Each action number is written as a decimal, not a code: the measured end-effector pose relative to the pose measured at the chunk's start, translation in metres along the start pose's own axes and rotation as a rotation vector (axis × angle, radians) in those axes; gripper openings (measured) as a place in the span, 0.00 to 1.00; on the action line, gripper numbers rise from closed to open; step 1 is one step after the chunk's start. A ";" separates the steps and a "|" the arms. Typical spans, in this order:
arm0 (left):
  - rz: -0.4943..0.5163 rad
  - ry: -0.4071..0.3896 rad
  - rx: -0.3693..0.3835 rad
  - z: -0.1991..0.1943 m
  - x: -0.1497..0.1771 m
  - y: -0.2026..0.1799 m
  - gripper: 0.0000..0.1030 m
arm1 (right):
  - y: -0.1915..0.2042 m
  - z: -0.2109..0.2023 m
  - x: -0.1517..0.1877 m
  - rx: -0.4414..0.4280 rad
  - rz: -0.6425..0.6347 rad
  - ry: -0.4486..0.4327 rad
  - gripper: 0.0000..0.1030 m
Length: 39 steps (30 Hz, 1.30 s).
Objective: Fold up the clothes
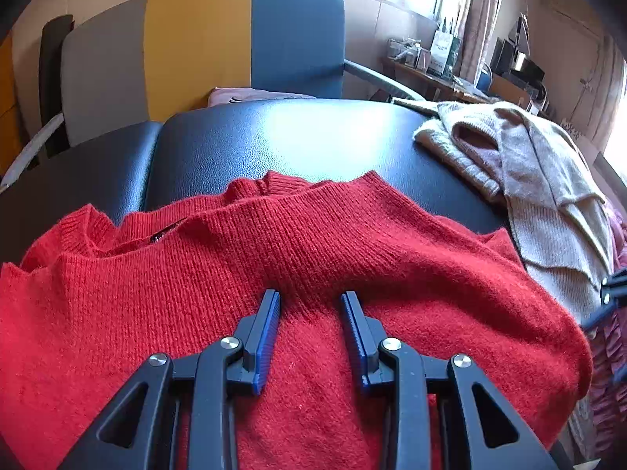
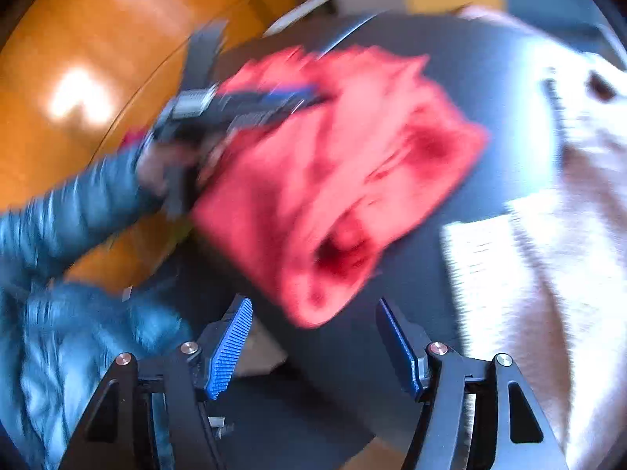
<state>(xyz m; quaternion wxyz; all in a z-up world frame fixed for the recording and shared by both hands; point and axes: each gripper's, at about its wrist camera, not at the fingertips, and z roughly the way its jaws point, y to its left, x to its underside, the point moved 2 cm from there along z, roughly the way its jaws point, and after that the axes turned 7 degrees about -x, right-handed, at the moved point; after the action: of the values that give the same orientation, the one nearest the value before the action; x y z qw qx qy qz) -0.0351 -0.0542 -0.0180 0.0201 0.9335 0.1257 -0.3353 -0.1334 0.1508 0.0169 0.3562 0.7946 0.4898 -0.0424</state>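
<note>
Under the left gripper, its jaws parted, the red sweater lies partly doubled over, while the right gripper hangs unclenched short of it and the beige knit beyond lies rumpled.

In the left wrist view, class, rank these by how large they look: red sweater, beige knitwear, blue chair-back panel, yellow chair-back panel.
1. Red sweater, largest, though nearest the camera.
2. Beige knitwear.
3. Blue chair-back panel and yellow chair-back panel: too alike to rank.
</note>
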 end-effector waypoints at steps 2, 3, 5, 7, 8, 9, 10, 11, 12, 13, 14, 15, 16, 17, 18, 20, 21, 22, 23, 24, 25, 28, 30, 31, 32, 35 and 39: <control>-0.026 -0.003 0.015 -0.001 0.000 0.003 0.32 | 0.001 -0.010 -0.009 0.013 0.045 -0.116 0.68; -0.043 -0.005 0.024 -0.001 0.001 0.005 0.32 | 0.002 -0.011 -0.017 0.014 0.064 -0.176 0.69; -0.080 -0.010 0.042 -0.003 0.003 0.009 0.32 | 0.004 -0.011 -0.034 0.015 0.131 -0.316 0.80; -0.126 -0.015 0.053 -0.007 0.007 0.014 0.32 | 0.003 -0.004 -0.057 0.016 0.213 -0.439 0.83; -0.147 -0.019 0.057 -0.009 0.009 0.015 0.32 | 0.002 0.000 -0.069 0.016 0.253 -0.500 0.85; -0.159 -0.025 0.053 -0.011 0.011 0.016 0.32 | 0.003 0.010 -0.079 0.028 0.293 -0.543 0.85; -0.174 -0.032 0.050 -0.013 0.015 0.016 0.32 | -0.001 0.018 -0.088 0.027 0.329 -0.567 0.85; -0.192 -0.039 0.052 -0.016 0.018 0.017 0.32 | -0.004 0.025 -0.096 0.024 0.365 -0.591 0.85; -0.207 -0.043 0.056 -0.018 0.021 0.019 0.32 | -0.008 0.031 -0.102 0.043 0.382 -0.600 0.86; -0.221 -0.049 0.063 -0.020 0.023 0.021 0.32 | -0.010 0.041 -0.109 0.093 0.390 -0.600 0.86; -0.231 -0.055 0.074 -0.022 0.026 0.023 0.32 | -0.014 0.050 -0.111 0.137 0.399 -0.589 0.86; -0.234 -0.057 0.084 -0.022 0.027 0.025 0.32 | -0.018 0.059 -0.114 0.181 0.408 -0.578 0.86; -0.236 -0.059 0.095 -0.022 0.028 0.027 0.31 | -0.026 0.067 -0.113 0.222 0.430 -0.554 0.86; -0.234 -0.057 0.104 -0.020 0.027 0.029 0.30 | -0.032 0.070 -0.111 0.246 0.414 -0.559 0.86; -0.227 -0.054 0.110 -0.018 0.025 0.031 0.30 | -0.037 0.074 -0.108 0.270 0.397 -0.566 0.86; -0.218 -0.040 0.117 -0.013 0.019 0.033 0.26 | -0.031 0.076 -0.113 0.323 0.360 -0.548 0.87; -0.216 -0.026 0.116 -0.009 0.014 0.036 0.22 | -0.030 0.079 -0.118 0.346 0.343 -0.529 0.89; -0.216 -0.015 0.116 -0.006 0.009 0.039 0.21 | -0.028 0.083 -0.122 0.369 0.326 -0.511 0.90; -0.222 -0.007 0.119 -0.004 0.007 0.040 0.21 | -0.026 0.086 -0.126 0.391 0.309 -0.493 0.90; -0.233 0.002 0.122 -0.004 0.005 0.041 0.21 | -0.027 0.088 -0.131 0.414 0.299 -0.477 0.91; -0.241 0.008 0.115 -0.006 0.005 0.042 0.21 | -0.028 0.090 -0.137 0.436 0.288 -0.460 0.91; -0.270 0.012 0.080 -0.027 0.014 0.046 0.22 | -0.030 0.099 -0.150 0.505 0.224 -0.390 0.93; -0.305 -0.020 0.072 -0.056 0.032 0.061 0.24 | -0.034 0.102 -0.153 0.519 0.202 -0.367 0.94; -0.327 -0.038 0.071 -0.072 0.043 0.071 0.25 | -0.036 0.101 -0.151 0.519 0.198 -0.363 0.95; -0.350 -0.054 0.066 -0.089 0.054 0.083 0.25 | -0.038 0.101 -0.150 0.518 0.194 -0.360 0.96; -0.436 -0.077 0.019 -0.136 0.096 0.124 0.26 | -0.041 0.100 -0.144 0.508 0.195 -0.366 0.96; -0.539 -0.080 -0.017 -0.180 0.153 0.172 0.27 | -0.041 0.100 -0.143 0.499 0.195 -0.371 0.97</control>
<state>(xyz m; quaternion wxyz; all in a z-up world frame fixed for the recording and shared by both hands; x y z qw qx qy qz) 0.2329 -0.1647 0.0173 -0.0570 0.8521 0.3715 -0.3642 -0.2120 -0.0060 -0.0188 0.2361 0.8793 0.3126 -0.2708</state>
